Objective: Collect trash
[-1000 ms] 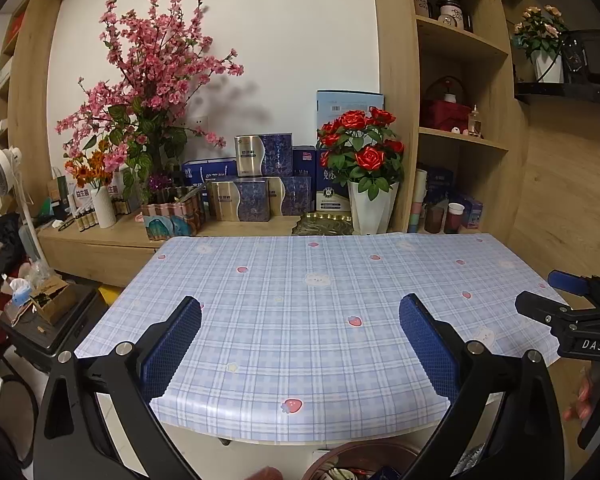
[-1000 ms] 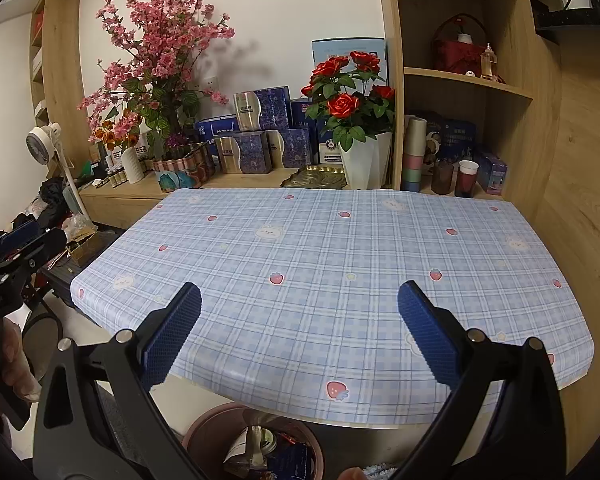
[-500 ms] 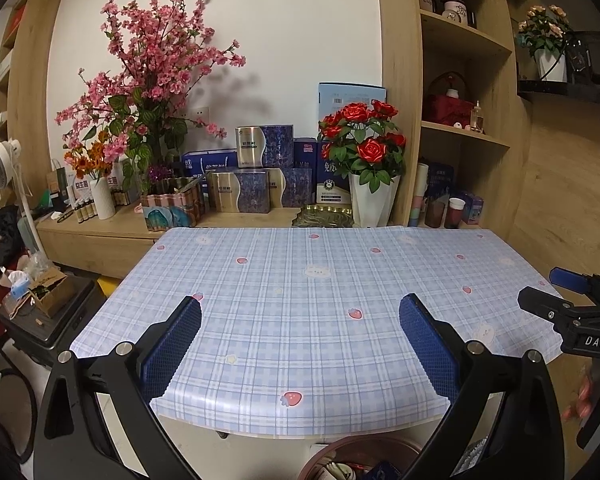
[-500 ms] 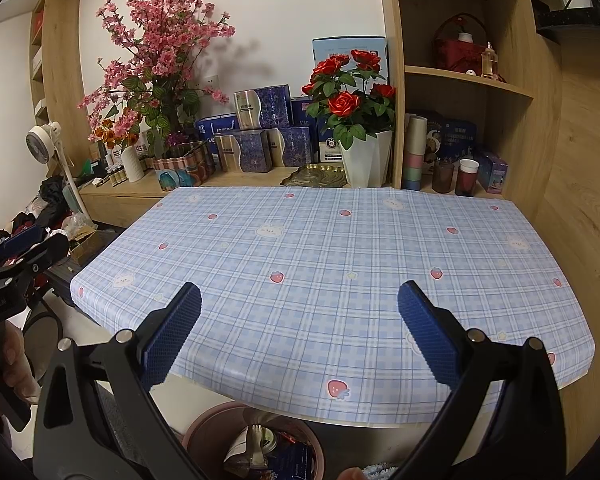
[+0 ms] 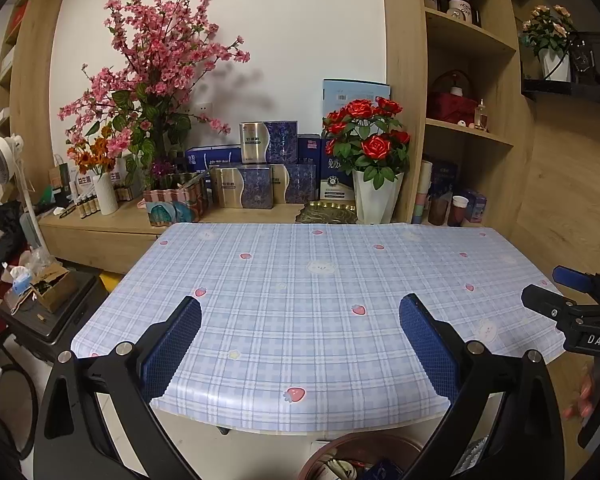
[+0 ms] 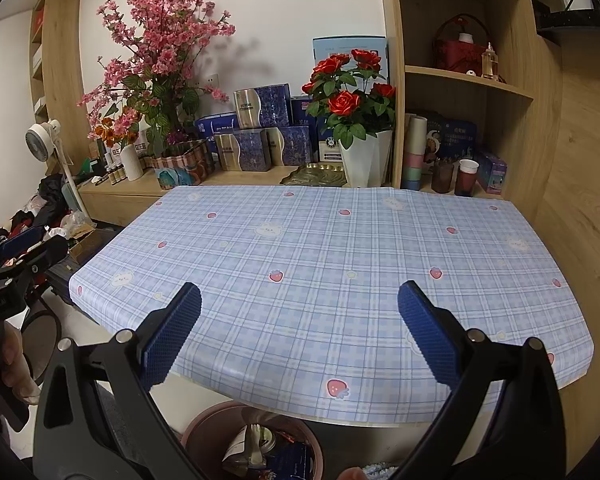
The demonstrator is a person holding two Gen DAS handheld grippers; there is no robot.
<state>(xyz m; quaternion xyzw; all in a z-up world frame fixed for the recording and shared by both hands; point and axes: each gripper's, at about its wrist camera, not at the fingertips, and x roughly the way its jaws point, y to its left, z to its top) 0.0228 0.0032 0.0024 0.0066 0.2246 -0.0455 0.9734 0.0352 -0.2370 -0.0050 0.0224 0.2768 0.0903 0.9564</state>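
Trash point(image 6: 260, 446), crumpled wrappers and packets, lies in the round brown bin point(image 6: 204, 420) on the floor under the worktop's near edge. Our left gripper point(image 5: 300, 340) and right gripper point(image 6: 300, 336) hover with fingers spread wide, gripping nothing. The blue checked tablecloth-covered worktop point(image 6: 340, 240) shows no litter, so we judge collecting finished; next, withdraw.

A white wall point(image 5: 292, 32) is backing a wooden sideboard point(image 5: 100, 228) crowded with flowers and boxes, wooden shelves point(image 6: 468, 76) are rising at the right, and a table point(image 6: 340, 248) in checked blue cloth is standing in front
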